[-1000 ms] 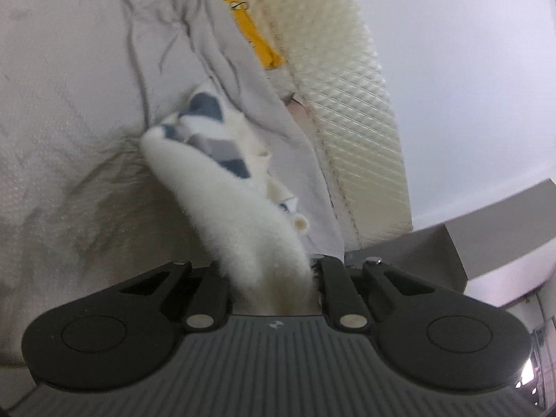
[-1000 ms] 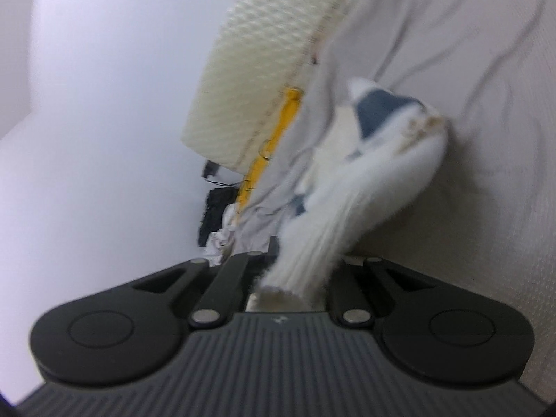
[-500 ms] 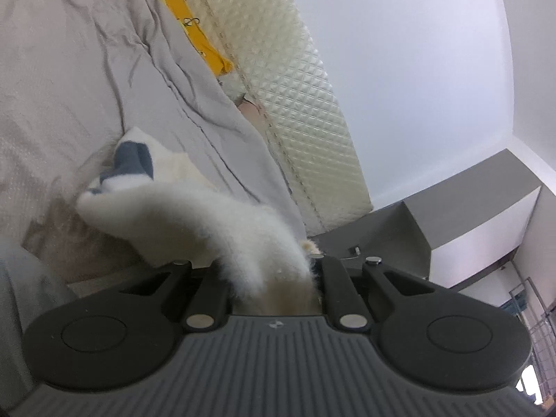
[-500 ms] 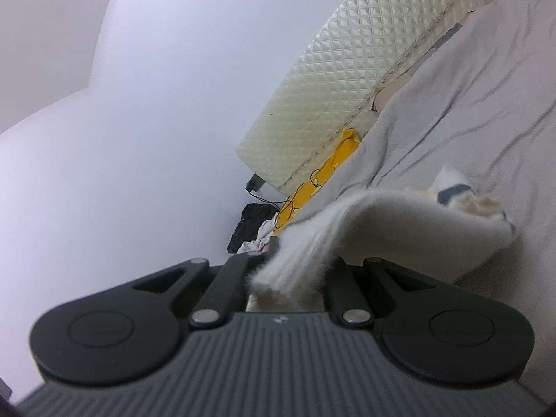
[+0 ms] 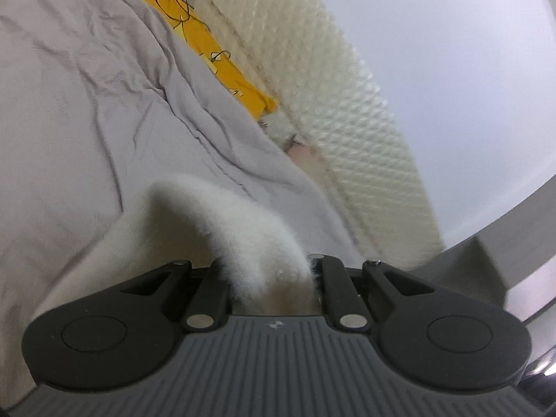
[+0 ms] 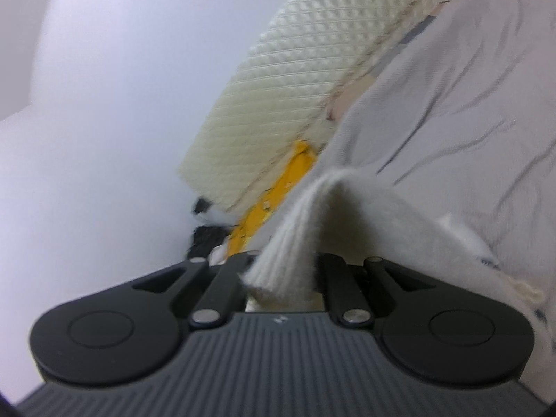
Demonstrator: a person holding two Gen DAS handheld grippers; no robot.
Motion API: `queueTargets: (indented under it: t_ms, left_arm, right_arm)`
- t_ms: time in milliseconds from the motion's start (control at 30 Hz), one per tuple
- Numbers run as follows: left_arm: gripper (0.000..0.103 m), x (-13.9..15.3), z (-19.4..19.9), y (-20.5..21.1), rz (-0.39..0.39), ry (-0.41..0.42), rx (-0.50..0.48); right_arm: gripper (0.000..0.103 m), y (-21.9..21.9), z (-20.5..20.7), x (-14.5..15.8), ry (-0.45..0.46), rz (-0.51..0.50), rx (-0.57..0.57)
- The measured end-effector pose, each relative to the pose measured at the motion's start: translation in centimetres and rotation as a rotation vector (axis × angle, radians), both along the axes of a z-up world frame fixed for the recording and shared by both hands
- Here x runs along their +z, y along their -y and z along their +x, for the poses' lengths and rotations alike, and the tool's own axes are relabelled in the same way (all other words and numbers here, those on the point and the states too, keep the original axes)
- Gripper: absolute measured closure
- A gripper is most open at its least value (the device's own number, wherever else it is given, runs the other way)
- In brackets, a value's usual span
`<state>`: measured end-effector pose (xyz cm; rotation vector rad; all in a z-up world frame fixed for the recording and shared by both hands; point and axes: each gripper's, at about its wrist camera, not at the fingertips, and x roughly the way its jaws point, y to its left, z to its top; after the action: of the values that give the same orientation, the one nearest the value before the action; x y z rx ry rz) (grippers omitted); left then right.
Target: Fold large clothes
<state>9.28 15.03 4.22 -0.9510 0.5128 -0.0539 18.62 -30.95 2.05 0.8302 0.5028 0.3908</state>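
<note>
The left gripper [image 5: 272, 278] is squeezed tight on a fluffy white knitted garment [image 5: 222, 229]. The fabric comes out from between its jaws, rises in a hump, then drops down and to the left, onto the wrinkled grey bed sheet [image 5: 80, 104].

The right gripper [image 6: 283, 279] is clamped tight on a ribbed edge of the same fluffy white knitted garment [image 6: 375, 219]. From the jaws the fabric climbs to a peak, then runs long and low to the right over the grey sheet [image 6: 469, 104].

Past the sheet lies a yellow strip of cloth [image 5: 222, 69] with thin black wires on it. Beside it stands a cream quilted headboard [image 5: 330, 104], with a plain white wall [image 5: 451, 52] behind it.
</note>
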Motion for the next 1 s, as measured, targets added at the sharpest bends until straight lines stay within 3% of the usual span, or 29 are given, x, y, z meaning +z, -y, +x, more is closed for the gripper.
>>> queueTargets:
  t_ms: [67,200,300,433,567,667,800,1000]
  left_arm:
    - [0.090,-1.6,3.2,-0.1,0.017,-0.042,0.010]
    - [0.090,-5.0,7.7,-0.2,0.099,-0.051,-0.002]
    - [0.090,-8.2,10.0,-0.1,0.131,-0.046,-0.018]
    - [0.090,-11.6,13.6,-0.6,0.122,-0.094,-0.035]
    - [0.090,-13.7,16.7,-1.4,0.091,-0.081,-0.021]
    - [0.089,-15.4,18.8,-1.2,0.134,-0.140,-0.015]
    - [0.089,-16.9,19.6,-1.6,0.123,-0.161,-0.025]
    - [0.089,-17.4,19.4,-2.0,0.110,-0.156,-0.039]
  right_arm:
    - [0.094,0.0,2.2,-2.0,-0.036,0.002,-0.013]
    - [0.094,0.3,5.9,-6.8,-0.096,0.045,-0.010]
    - [0.094,0.1,8.3,-9.7,-0.129,-0.011,0.010]
    - [0.094,0.1,11.6,-13.2,-0.206,-0.024,0.021]
    - [0.094,-0.4,14.8,-15.1,-0.204,-0.011,0.018]
    - [0.094,-0.9,16.3,-16.3,-0.198,-0.044,0.014]
    - [0.094,-0.3,17.5,-18.6,-0.250,-0.018,0.012]
    - [0.092,-1.0,17.7,-18.0,-0.250,-0.047,0.021]
